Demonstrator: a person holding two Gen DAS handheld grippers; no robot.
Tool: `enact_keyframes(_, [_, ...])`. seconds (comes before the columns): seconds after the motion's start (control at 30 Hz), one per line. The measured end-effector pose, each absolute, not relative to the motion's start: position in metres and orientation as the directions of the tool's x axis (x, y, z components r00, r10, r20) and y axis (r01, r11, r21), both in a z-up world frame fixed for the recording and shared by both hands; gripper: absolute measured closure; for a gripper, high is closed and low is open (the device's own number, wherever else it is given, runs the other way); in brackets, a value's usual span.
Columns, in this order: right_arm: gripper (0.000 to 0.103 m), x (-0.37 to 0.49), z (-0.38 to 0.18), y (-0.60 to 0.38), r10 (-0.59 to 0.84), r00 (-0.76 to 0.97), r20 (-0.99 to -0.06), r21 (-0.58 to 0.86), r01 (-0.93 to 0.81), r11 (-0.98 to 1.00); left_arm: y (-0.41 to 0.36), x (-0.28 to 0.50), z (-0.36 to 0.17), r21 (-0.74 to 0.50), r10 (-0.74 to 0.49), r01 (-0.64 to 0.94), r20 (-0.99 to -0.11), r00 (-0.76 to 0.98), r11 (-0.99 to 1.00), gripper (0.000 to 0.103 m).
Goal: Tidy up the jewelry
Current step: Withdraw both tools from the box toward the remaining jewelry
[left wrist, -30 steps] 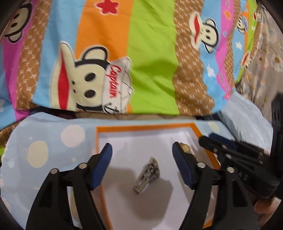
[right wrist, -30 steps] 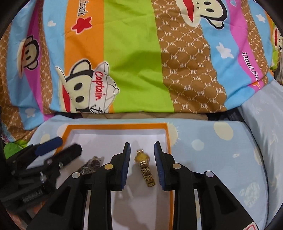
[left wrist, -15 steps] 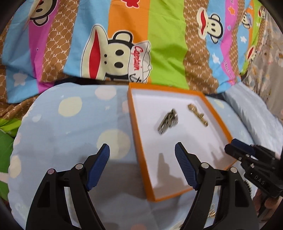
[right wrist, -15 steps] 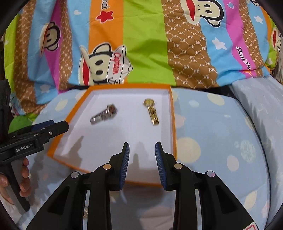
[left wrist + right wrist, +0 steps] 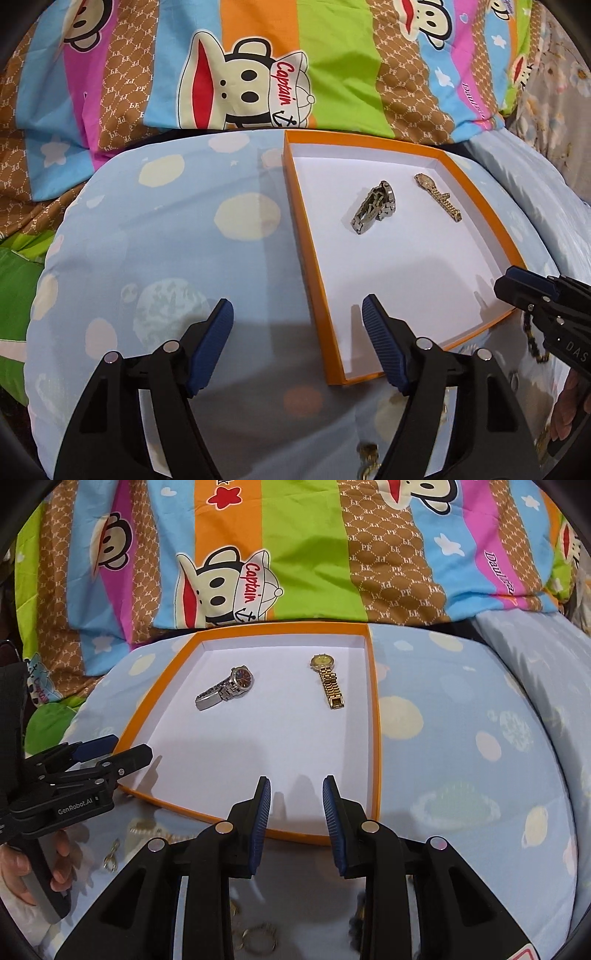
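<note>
A shallow orange-rimmed tray (image 5: 295,206) (image 5: 373,701) with a white floor lies on a pale blue dotted cushion. In it lie a silver watch (image 5: 373,208) (image 5: 225,688) on the left and a gold watch (image 5: 437,195) (image 5: 328,681) on the right, apart from each other. My left gripper (image 5: 297,306) (image 5: 122,746) hovers over the tray's near left corner. Its jaws are wide and closing a little, with nothing between them. My right gripper (image 5: 296,782) (image 5: 508,284) hangs over the tray's near edge, jaws narrowly apart and empty.
Loose pieces lie on the cushion in front of the tray: gold rings (image 5: 258,938), a small clasp (image 5: 110,856), a pearl strand (image 5: 147,829), a gold chain (image 5: 369,461) and a dark bead chain (image 5: 532,339). A striped cartoon quilt (image 5: 306,554) rises behind. A hand (image 5: 14,871) holds the left gripper.
Both grippers have drawn back from over the watches to the tray's near edge. The two watches stay lying in the tray, and the loose jewellery in front has come into view.
</note>
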State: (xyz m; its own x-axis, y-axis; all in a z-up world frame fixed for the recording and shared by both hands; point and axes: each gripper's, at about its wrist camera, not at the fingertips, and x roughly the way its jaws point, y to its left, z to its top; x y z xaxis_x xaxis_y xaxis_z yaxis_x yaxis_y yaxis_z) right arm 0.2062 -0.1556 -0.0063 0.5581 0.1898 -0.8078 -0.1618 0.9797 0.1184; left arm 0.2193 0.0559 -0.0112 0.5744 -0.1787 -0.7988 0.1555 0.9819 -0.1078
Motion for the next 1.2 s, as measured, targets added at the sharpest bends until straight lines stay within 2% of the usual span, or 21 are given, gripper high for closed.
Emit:
enact_keyframes(0.33, [0.075, 0.17, -0.006, -0.159, 0.212, 0.546, -0.81, 0.142, -0.167, 0.976, 0.056, 0.187, -0.011, -0.125, -0.217, 0.197, -0.795, 0.566, 0.972, 0.033])
enact_keyframes(0.47, [0.075, 0.165, 0.004, -0.162, 0.189, 0.593, -0.783, 0.133, -0.137, 0.982, 0.061, 0.187, -0.005, -0.139, -0.225, 0.186, -0.763, 0.605, 0.973, 0.034])
enact_keyframes(0.63, [0.075, 0.135, 0.01, -0.166, 0.245, 0.601, -0.761, 0.193, -0.15, 0.97, 0.07, 0.175, 0.014, -0.127, -0.216, 0.18, -0.718, 0.662, 0.975, 0.034])
enact_keyframes(0.93, [0.074, 0.075, 0.002, -0.2, 0.189, 0.641, -0.744, 0.209, -0.045, 0.977, 0.047, 0.119, 0.012, -0.161, -0.336, 0.326, -0.723, 0.604, 0.932, 0.032])
enact_keyframes(1.2, [0.074, 0.064, -0.008, -0.231, 0.194, 0.665, -0.721, 0.284, 0.029, 0.958, -0.004, 0.12, -0.002, -0.096, -0.358, 0.442, -0.747, 0.56, 0.892, 0.03])
